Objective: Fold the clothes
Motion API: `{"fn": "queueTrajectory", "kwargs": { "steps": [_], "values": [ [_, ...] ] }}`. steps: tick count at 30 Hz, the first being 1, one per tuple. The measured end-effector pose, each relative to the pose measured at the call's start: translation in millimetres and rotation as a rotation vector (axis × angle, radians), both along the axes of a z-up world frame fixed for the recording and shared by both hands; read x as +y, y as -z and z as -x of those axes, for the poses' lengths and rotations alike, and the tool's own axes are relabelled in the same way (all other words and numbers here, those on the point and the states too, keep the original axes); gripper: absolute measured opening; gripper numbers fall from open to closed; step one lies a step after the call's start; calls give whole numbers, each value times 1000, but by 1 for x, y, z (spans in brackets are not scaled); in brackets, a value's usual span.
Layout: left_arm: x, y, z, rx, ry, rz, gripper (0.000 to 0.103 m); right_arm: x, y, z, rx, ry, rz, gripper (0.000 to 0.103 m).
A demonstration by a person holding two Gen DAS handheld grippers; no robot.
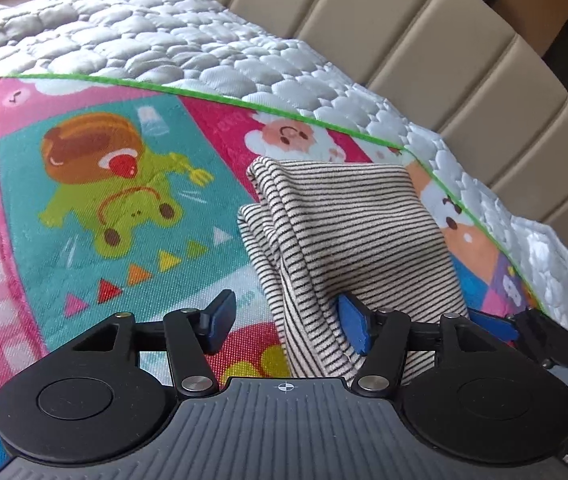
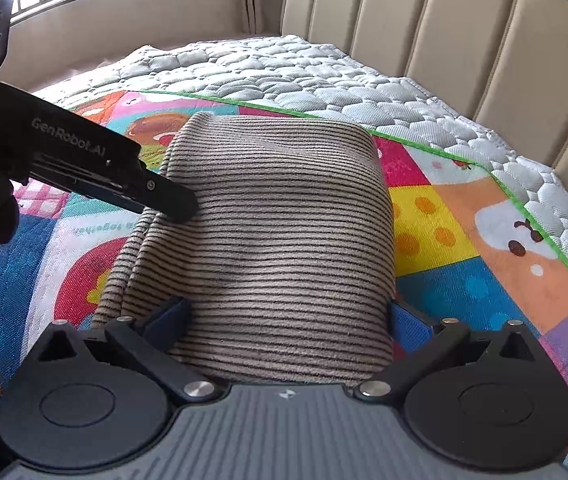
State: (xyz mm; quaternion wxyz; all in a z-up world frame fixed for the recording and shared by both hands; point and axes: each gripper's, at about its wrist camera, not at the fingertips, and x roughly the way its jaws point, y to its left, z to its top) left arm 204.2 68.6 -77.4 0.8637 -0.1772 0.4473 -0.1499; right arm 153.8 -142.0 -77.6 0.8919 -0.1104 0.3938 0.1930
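Here the left gripper (image 1: 284, 322) stood with its blue-padded fingers (image 1: 219, 322) parted; the near edge of the beige, black-striped knit garment (image 1: 348, 232) lay between them, against the right pad only, the left pad clear of it, so no grip was closed. The right gripper (image 2: 288, 320) had its fingers (image 2: 165, 316) spread wide on either side of the same garment's near end; whether the pads pressed the cloth could not be told.

The garment lay on the bright cartoon-print play mat (image 1: 83, 208), already doubled into a thick, roughly rectangular bundle with several layers showing at its left edge. Judgement: folding well advanced; what remained was perhaps one more fold or a squaring-up and setting aside.

Count: one garment, two grippers, one mat, one grey quilted mattress cover (image 1: 131, 36) beneath it, one beige padded headboard (image 2: 444, 28) behind the bed. No other clothes were visible.
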Motion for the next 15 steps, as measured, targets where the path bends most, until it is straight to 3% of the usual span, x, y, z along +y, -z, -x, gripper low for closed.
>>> {"fn": "queueTrajectory", "kwargs": {
  "steps": [3,6,7,11,13,15],
  "values": [
    [5,-2,1,15,-7,90,59,-4,-2,-3,19,7,-26,103],
    [-2,2,0,24,17,118,56,-5,-3,-3,22,10,-33,103],
    [-5,2,1,13,27,129,51,-6,-3,-3,23,11,-36,103],
    [-3,-25,6,-156,60,207,50,-12,-5,-7,46,41,-90,103],
    [-6,-27,3,-175,50,142,50,-12,-4,-8,52,44,-94,103],
    [-10,-16,-2,-128,33,57,50,-9,-4,-6,39,32,-76,103]
  ]
}}
